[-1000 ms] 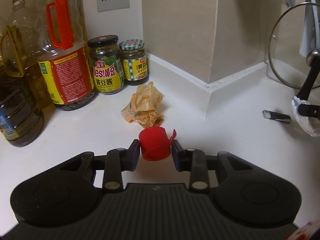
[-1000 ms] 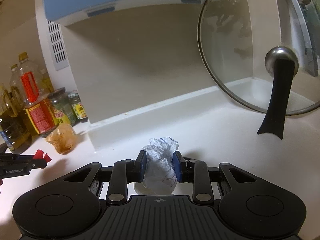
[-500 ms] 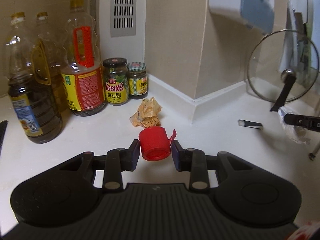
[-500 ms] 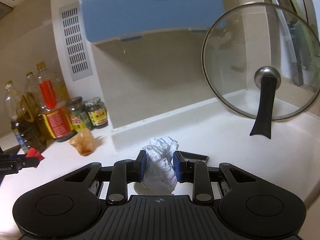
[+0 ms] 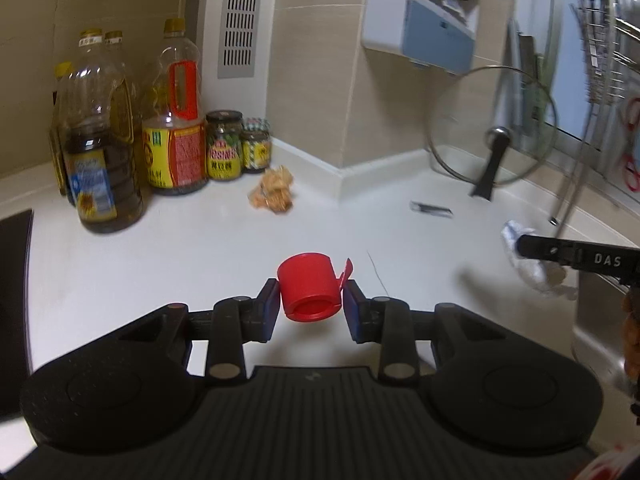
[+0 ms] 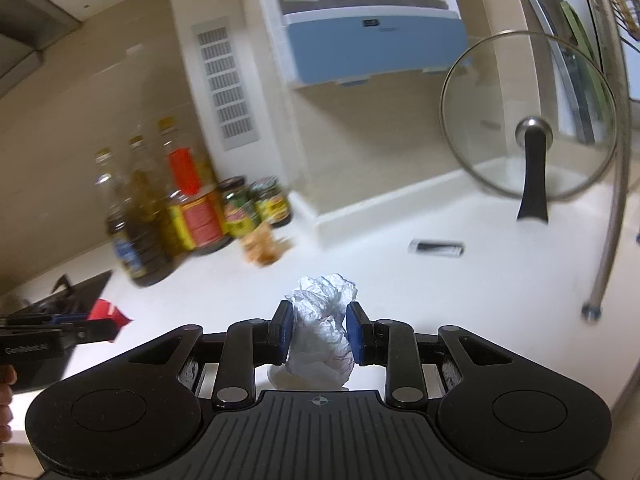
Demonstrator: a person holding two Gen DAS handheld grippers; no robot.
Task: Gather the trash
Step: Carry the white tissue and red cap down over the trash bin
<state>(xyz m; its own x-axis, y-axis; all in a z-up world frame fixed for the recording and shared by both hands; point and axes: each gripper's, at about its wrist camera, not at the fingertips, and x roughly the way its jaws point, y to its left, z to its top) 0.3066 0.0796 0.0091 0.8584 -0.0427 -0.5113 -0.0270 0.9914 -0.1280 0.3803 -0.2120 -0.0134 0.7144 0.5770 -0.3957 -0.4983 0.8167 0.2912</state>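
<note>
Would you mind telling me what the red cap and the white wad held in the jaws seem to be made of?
The red cap looks like moulded plastic: smooth, slightly glossy, uniform colour, with a thin tab at its side. The white wad looks like crumpled thin plastic film or tissue: sharp creases, faintly translucent edges; the frames leave open which.

Indoor light, warm and moderately dim; white counter (image 5: pixel 200 256) is the brightest surface. Soft shadows on it below both grippers. Strong fisheye bending at the edges: walls and the vent (image 6: pixel 226 84) lean in the right wrist view. Motion blur on the oil bottles (image 6: pixel 160 208) and jars (image 6: pixel 256 206) in that view; milder smear on the glass lid (image 5: pixel 492 128) in the left wrist view. Close foreground sharp. Cool daylight along the right edge, at the window (image 5: pixel 592 60).
</note>
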